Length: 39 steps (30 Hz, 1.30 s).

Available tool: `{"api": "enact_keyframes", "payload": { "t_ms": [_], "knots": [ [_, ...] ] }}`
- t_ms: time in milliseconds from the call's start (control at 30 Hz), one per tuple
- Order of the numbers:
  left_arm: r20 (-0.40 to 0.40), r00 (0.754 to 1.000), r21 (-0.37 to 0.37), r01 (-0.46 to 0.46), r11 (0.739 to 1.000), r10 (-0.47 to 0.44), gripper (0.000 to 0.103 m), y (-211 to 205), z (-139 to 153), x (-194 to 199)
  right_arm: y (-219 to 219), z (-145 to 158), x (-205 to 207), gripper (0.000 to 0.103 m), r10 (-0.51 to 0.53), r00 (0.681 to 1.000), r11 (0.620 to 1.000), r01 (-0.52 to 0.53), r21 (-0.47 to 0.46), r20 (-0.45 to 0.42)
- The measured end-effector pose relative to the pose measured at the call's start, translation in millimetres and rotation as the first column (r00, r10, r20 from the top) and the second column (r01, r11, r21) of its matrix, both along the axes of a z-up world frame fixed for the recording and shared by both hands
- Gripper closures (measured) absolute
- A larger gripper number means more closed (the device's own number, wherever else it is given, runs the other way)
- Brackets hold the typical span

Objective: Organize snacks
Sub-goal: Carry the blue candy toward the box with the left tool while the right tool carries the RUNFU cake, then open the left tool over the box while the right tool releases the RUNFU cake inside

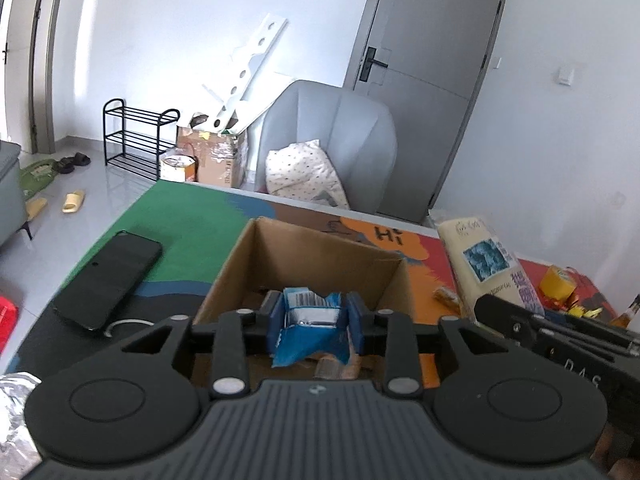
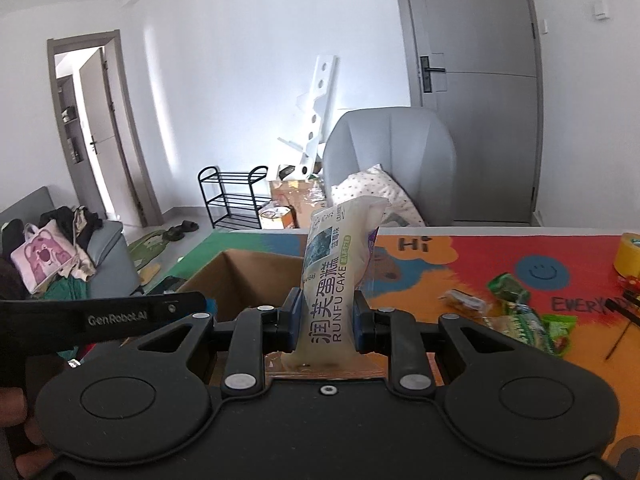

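An open cardboard box (image 1: 320, 256) stands on the colourful table mat. My left gripper (image 1: 316, 316) hangs over the box's near side with a crumpled blue snack packet (image 1: 310, 320) between its blue pads, which touch it on both sides. More wrappers lie at the bottom of the box. My right gripper (image 2: 326, 320) is shut on a tall pale cake packet (image 2: 332, 280) marked RUNFU CAKE, held upright just right of the box (image 2: 248, 276). That same cake packet (image 1: 484, 264) shows at the right of the left wrist view.
A black phone (image 1: 108, 280) lies left of the box. Green snack packs (image 2: 520, 312), a small wrapped snack (image 2: 462, 300) and a yellow tape roll (image 2: 628, 256) lie on the mat to the right. A grey armchair (image 1: 332, 140) stands behind the table.
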<state>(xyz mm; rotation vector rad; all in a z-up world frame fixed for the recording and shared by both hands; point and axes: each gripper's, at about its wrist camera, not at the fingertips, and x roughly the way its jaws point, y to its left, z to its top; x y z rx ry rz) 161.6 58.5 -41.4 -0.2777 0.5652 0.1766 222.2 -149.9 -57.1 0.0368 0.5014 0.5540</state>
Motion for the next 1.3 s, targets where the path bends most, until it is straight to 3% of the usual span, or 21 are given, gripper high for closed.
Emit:
{"api": "enact_keyframes", "payload": {
  "t_ms": [67, 333, 467, 633, 1067, 1300],
  "knots": [
    [0.001, 1.000, -0.009, -0.007, 1.000, 0.007, 0.058, 4.1, -0.3, -3.4, 6.5, 0.5, -0.7, 0.080, 0.009, 1.000, 1.000, -0.009, -0.002, -0.004],
    [0.008, 0.999, -0.018, -0.044, 0.999, 0.045, 0.048, 21.4, 0.0, -15.9, 29.5, -2.1, -4.1, 0.080, 0.047, 0.999, 0.999, -0.047, -0.005, -0.025],
    [0.011, 0.998, -0.027, -0.063, 0.998, 0.063, 0.035, 28.1, -0.9, -20.4, 37.8, -2.8, -3.6, 0.079, 0.064, 0.997, 0.998, -0.063, 0.005, -0.045],
    [0.002, 0.997, -0.025, -0.078, 0.997, 0.078, 0.031, 32.2, -3.2, -22.3, 41.7, -2.2, -7.2, 0.053, 0.072, 0.996, 0.997, -0.070, 0.022, -0.054],
    [-0.004, 0.999, -0.006, -0.040, 0.999, 0.040, 0.015, 9.1, -6.1, -16.9, -12.9, -4.3, -4.5, 0.047, -0.051, 0.996, 0.998, 0.054, 0.033, -0.078],
    [-0.020, 1.000, -0.035, 0.003, 0.999, -0.004, 0.009, -5.1, -7.6, -12.1, -45.2, -13.2, -4.6, 0.035, -0.102, 0.989, 0.993, 0.108, 0.048, -0.109]
  ]
}}
